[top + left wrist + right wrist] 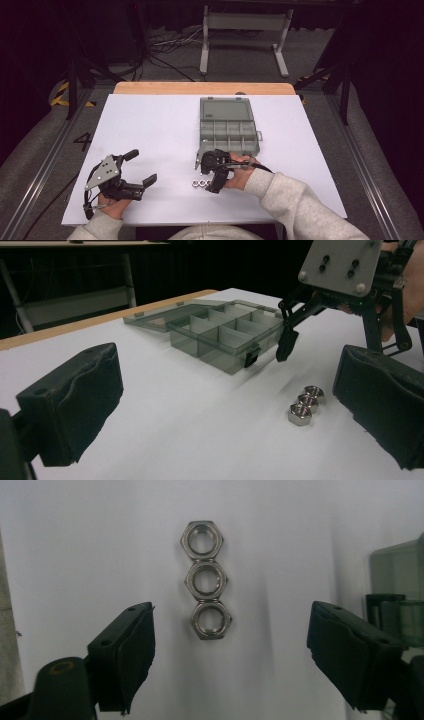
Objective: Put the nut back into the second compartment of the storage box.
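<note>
Three steel hex nuts (200,183) lie in a touching row on the white table top (150,125). My right gripper (205,175) hangs just above them, tilted down, with its jaws open. In the right gripper view the nuts (206,580) run away from me in a line, the nearest one between the two black pads (127,650) with neither pad touching it. My left gripper (141,166) rests at the front left, open and empty. In the left gripper view the nuts (305,405) lie near its right pad, and one of the right gripper's fingers (286,345) hangs above them.
An open grey compartment box (227,127) with its lid folded back stands just beyond the right gripper; its edge (400,605) is at the right of the right gripper view. A wooden strip (200,88) lines the table's far edge. A metal frame (245,30) and cables lie on the floor behind.
</note>
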`<state>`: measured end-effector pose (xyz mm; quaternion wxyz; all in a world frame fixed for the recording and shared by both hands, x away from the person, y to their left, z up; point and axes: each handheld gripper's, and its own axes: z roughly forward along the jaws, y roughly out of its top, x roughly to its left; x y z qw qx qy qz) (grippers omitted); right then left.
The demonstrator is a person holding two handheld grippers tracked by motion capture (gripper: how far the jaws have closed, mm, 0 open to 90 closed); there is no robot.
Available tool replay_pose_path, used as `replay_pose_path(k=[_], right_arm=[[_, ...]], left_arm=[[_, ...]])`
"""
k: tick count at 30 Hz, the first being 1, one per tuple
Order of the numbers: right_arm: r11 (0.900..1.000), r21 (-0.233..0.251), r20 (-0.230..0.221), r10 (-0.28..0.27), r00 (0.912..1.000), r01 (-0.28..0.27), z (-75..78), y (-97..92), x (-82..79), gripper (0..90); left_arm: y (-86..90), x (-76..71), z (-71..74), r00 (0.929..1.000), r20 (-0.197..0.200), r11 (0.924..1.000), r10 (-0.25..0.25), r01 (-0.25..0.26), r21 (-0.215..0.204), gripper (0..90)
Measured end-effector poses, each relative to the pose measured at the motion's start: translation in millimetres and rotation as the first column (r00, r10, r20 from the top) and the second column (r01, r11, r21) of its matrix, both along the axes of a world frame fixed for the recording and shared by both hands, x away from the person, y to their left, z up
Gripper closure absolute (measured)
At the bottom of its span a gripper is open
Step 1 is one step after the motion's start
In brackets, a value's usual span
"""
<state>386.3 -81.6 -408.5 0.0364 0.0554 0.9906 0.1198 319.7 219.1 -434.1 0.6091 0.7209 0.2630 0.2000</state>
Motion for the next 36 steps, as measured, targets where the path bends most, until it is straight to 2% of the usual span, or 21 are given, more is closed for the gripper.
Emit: replay_pose_path(k=[4,8,12,16,23,33,36], right_arm=[[0.9997,-0.018,-0.009,0.014,0.9999,-0.014,-4.6,2.5,-1.6,23.1],[0.9996,-0.021,-0.01,0.019,0.9998,-0.019,-10.4,4.3,-2.3,34.4],[0.9992,-0.038,-0.013,0.014,0.9998,-0.014,-13.3,5.5,-2.7,38.2],[0.9979,-0.06,-0.026,0.023,0.9994,-0.024,-15.3,6.4,-2.9,49.8],[0.9976,-0.064,-0.053,0.024,0.9983,-0.027,-14.2,7.2,-3.7,66.2],[0.9968,-0.078,-0.047,0.013,0.9988,-0.017,-12.5,5.9,-2.4,67.3],[0.9976,-0.067,-0.042,0.014,0.999,-0.017,-9.8,4.0,-2.6,67.3]], left_arm=[[0.2,0.1,0.0,1.0,-0.001,1.0,-0.001,0.001,-0.001,0.6],[-0.2,0.0,-0.1,1.0,-0.004,1.0,-0.003,0.003,-0.002,0.6],[-0.2,-0.1,-0.1,1.0,-0.006,1.0,-0.002,0.002,-0.003,0.6],[-0.2,0.1,0.0,1.0,-0.007,1.0,-0.007,0.007,0.002,0.7],[-0.2,0.4,-0.1,0.9999,-0.009,1.0,-0.008,0.008,0.005,0.9],[-0.1,0.4,0.0,0.9999,-0.01,0.9999,-0.01,0.01,0.004,0.9],[0.2,0.8,0.0,0.9999,-0.008,0.9999,-0.008,0.008,0.006,0.9]])
